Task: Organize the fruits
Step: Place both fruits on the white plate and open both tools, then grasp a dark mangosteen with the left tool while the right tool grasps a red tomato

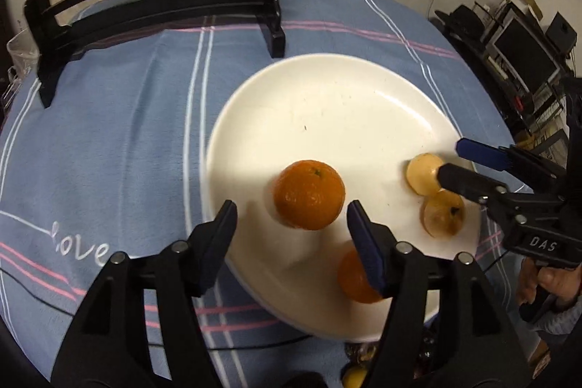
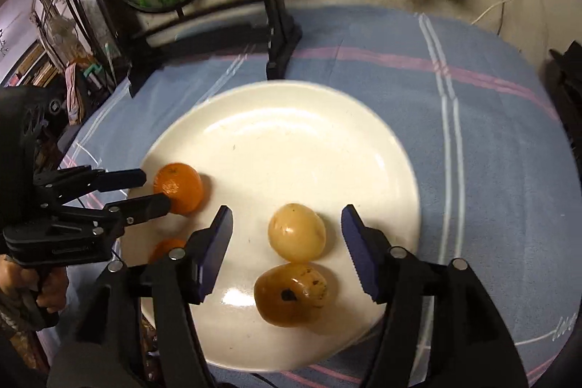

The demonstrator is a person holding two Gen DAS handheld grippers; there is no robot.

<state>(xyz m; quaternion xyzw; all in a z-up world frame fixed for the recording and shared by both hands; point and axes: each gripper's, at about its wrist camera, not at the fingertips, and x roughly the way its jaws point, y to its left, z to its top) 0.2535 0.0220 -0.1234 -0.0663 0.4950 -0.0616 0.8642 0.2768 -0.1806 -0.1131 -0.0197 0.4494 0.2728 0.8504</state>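
Observation:
A white plate (image 1: 327, 104) (image 2: 291, 133) lies on the blue cloth and holds two oranges and two yellow-brown fruits. My left gripper (image 1: 291, 217) (image 2: 156, 193) is open, its fingers on either side of one orange (image 1: 309, 194) (image 2: 179, 188) without closing on it. A second orange (image 1: 354, 279) (image 2: 163, 249) sits at the plate's near edge, partly hidden by a finger. My right gripper (image 2: 287, 224) (image 1: 449, 162) is open over the pale yellow fruit (image 2: 296, 231) (image 1: 422, 173). The darker spotted fruit (image 2: 291, 293) (image 1: 442, 213) lies just beside it.
A black wooden stand (image 1: 269, 6) (image 2: 280, 35) with a round painted panel stands behind the plate. The blue striped cloth (image 1: 109, 151) (image 2: 491, 133) covers the round table. Shelves with electronics (image 1: 523, 57) stand off the table's right side.

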